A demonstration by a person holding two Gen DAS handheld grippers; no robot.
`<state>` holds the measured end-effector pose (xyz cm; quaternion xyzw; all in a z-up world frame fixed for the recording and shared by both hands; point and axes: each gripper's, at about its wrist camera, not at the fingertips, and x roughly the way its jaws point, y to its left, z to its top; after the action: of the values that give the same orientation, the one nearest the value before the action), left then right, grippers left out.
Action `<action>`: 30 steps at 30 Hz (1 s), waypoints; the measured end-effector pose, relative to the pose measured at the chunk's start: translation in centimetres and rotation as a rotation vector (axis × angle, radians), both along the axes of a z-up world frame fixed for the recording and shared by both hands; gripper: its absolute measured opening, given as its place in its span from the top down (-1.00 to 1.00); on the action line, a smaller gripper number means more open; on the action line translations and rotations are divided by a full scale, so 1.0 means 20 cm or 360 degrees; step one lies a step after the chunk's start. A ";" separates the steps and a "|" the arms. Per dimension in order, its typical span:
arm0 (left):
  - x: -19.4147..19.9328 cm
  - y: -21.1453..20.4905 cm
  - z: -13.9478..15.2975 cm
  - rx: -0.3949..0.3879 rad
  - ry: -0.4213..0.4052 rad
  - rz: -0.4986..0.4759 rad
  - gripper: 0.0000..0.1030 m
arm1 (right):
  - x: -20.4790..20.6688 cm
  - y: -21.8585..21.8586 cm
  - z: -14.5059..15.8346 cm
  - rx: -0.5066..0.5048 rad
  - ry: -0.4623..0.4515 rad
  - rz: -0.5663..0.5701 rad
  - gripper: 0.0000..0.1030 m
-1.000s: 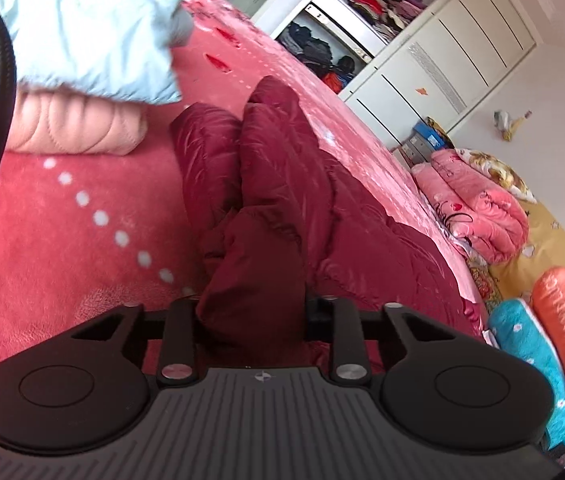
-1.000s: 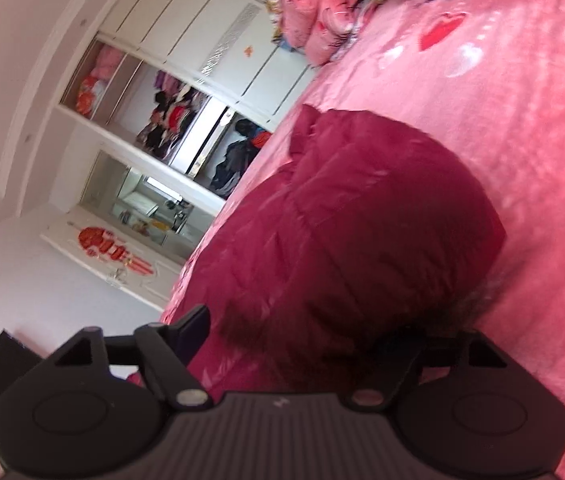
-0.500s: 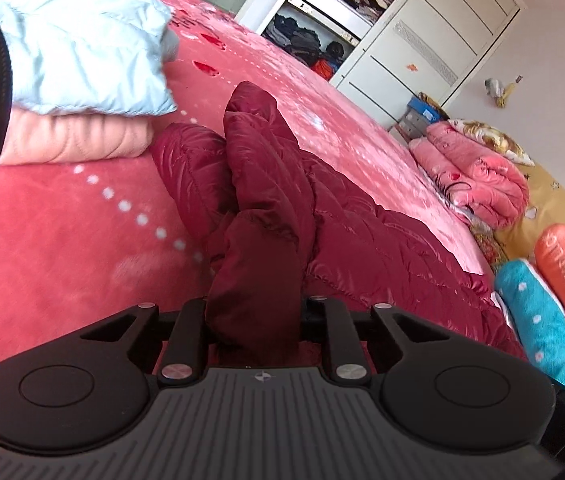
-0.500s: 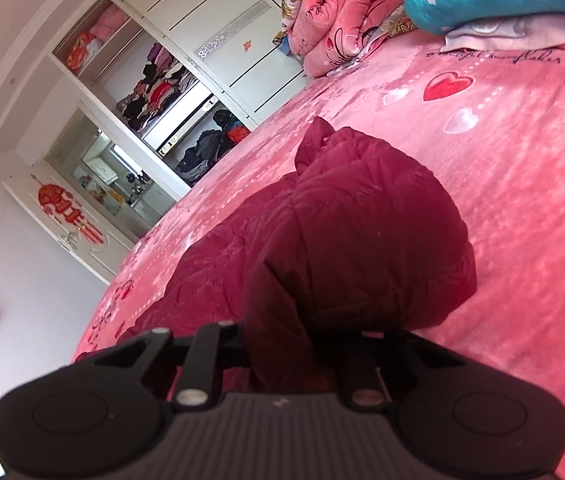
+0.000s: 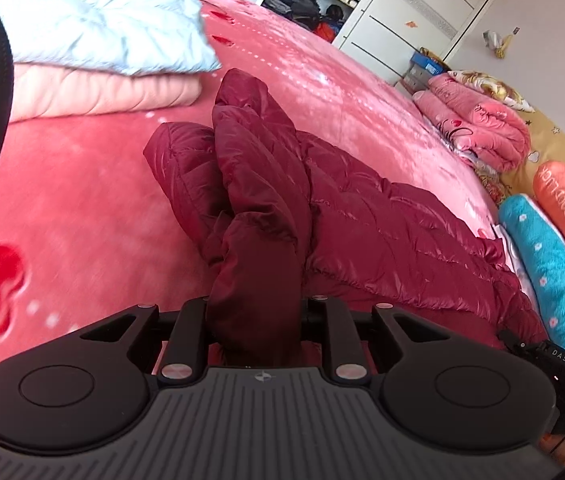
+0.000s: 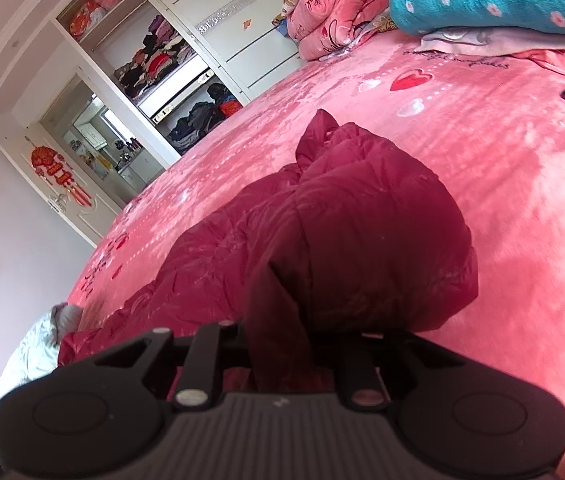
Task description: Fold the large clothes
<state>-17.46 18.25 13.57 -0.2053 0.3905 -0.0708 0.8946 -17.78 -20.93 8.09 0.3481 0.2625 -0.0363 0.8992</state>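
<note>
while my left claw (image 5: pixel 256 320) pinches the maroon jacket (image 5: pixel 362 220) on the bed (image 5: pixel 82 208) — my right claw (image 6: pixel 282 352) clamps its fabric too.

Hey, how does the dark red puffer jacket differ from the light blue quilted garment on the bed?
The dark red puffer jacket sprawls unfolded across the pink bedspread; the light blue quilted garment lies folded. The jacket lies straight on the bedspread, while the blue one sits atop a folded pale pink garment. The left gripper pinches the jacket; nothing grips the blue one. Both are quilted.
</note>
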 end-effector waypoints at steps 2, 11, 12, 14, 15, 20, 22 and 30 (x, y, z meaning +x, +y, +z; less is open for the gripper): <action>-0.04 0.01 0.00 0.0020 0.0012 0.0000 0.55 | -0.06 0.01 0.00 0.0022 0.0025 -0.0003 0.70; -0.08 0.02 -0.03 0.0063 0.0112 0.0007 0.28 | -0.20 0.03 -0.03 0.0020 0.0109 -0.0017 0.57; -0.07 0.02 -0.03 0.0066 0.0124 0.0016 0.19 | -0.20 0.04 -0.03 -0.0003 0.0118 -0.0015 0.45; -0.05 0.02 -0.02 0.0081 0.0143 0.0025 0.03 | -0.20 0.04 -0.04 -0.0025 0.0146 -0.0024 0.22; -0.04 0.03 -0.02 0.0093 0.0158 0.0029 -0.07 | -0.20 0.03 -0.05 -0.0015 0.0160 -0.0039 0.12; -0.07 0.06 0.05 0.0192 0.0186 0.0001 -0.21 | -0.27 -0.01 -0.04 0.0056 0.0199 -0.0095 -0.33; -0.09 0.06 0.09 0.0239 0.0180 -0.0016 -0.28 | -0.31 -0.02 -0.03 0.0073 0.0211 -0.0102 -0.42; -0.05 -0.03 0.29 0.0332 -0.0042 -0.0083 -0.30 | -0.46 -0.04 0.09 0.0022 0.0025 -0.0162 -0.43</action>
<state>-18.56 17.68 19.39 -0.1000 0.3891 -0.0557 0.9141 -27.08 -21.63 9.87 0.3668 0.2517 -0.0828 0.8918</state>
